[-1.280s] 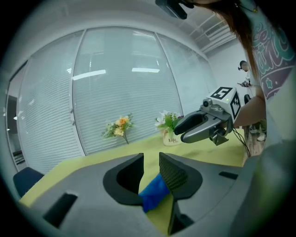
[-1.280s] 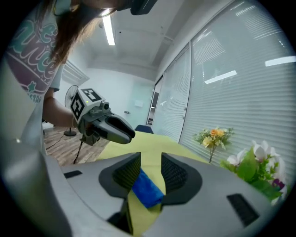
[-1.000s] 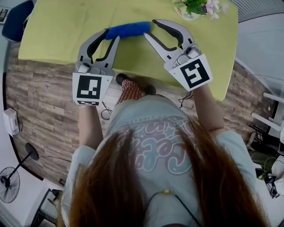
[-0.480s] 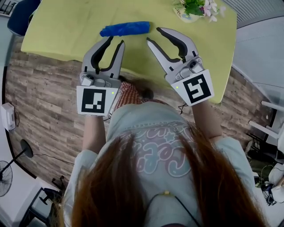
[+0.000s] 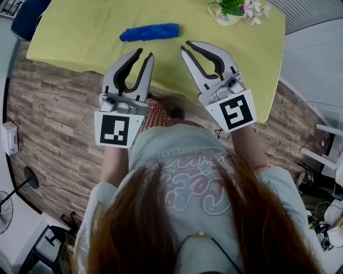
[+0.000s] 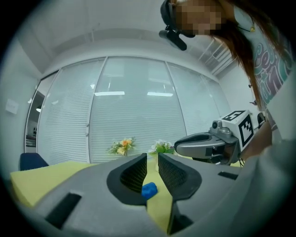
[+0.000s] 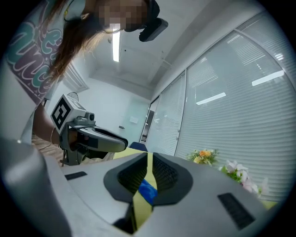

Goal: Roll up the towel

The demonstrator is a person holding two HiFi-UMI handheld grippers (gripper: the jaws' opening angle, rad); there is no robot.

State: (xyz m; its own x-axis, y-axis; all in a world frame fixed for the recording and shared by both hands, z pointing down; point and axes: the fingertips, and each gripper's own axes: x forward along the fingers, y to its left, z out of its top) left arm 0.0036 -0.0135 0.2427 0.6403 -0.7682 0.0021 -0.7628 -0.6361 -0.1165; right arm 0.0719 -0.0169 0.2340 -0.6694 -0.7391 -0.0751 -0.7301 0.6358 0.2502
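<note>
Head view: the rolled blue towel point(image 5: 150, 32) lies on the yellow counter point(image 5: 69, 37), beyond both grippers. The left gripper point(image 5: 146, 53) has its fingers slightly apart, empty. The right gripper point(image 5: 186, 46) has its fingers just closing to a slit, empty. The towel looks soft, light and springy, so I'd pinch across the roll's ends.

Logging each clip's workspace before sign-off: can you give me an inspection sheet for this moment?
Surface: yellow-green table, carrying only the towel and flowers.
Job's things: blue towel lies rolled up on the table, apart from both grippers.
Clutter: flower pot at the table's far right corner.
Grippers: left gripper slightly open, empty; right gripper has just been closing its jaws to a narrow slit, nothing between them.
Cables: loose cable on the floor by the table's near edge.
Surroundings: wood-look floor, blue chair at the table's far left, standing fan, glazed wall with blinds.
</note>
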